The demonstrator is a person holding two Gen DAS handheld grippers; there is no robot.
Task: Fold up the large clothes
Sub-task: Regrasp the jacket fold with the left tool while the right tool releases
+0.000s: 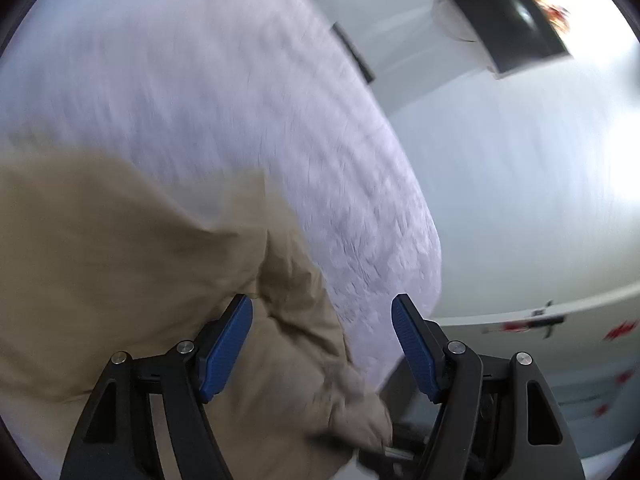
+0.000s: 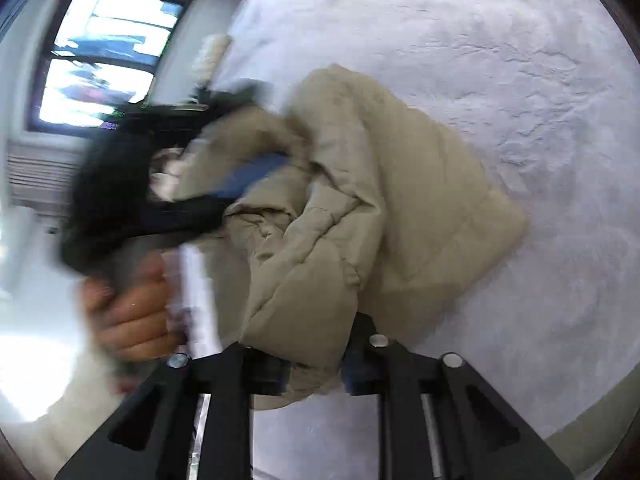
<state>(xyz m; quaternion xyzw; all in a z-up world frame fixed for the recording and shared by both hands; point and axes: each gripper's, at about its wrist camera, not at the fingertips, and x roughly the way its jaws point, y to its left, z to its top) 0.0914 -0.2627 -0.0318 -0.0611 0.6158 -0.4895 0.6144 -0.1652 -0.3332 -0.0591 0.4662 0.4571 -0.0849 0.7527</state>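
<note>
We see the tan padded jacket [image 2: 360, 200] bunched in the middle of the right wrist view, lying on a white textured bed cover [image 2: 500, 60] that fills the upper right of that frame. At the bottom centre, the right gripper [image 2: 312, 368] has its jaws drawn close together on a thick fold of the jacket's edge, which hangs down between them; we judge that this pinch is there to lift the edge so it can be carried over for a fold.

In the left wrist view the left gripper [image 1: 322, 344] sits at the bottom of the frame with its blue pads [image 1: 224, 356] standing wide apart. Jacket cloth lies beneath and between them, but neither pad presses on it, so we read it as holding nothing. It seems placed over the jacket's edge, ready to take a second hold. The same gripper shows blurred at the centre left of the right wrist view, with a hand [image 2: 128, 312] wrapped round its handle at the lower left.

The room is plain: a pale wall [image 1: 520, 200] takes the right side of the left view, with a dark frame [image 1: 500, 12] at the top. A bright window [image 2: 104, 56] sits at the upper left of the right view.
</note>
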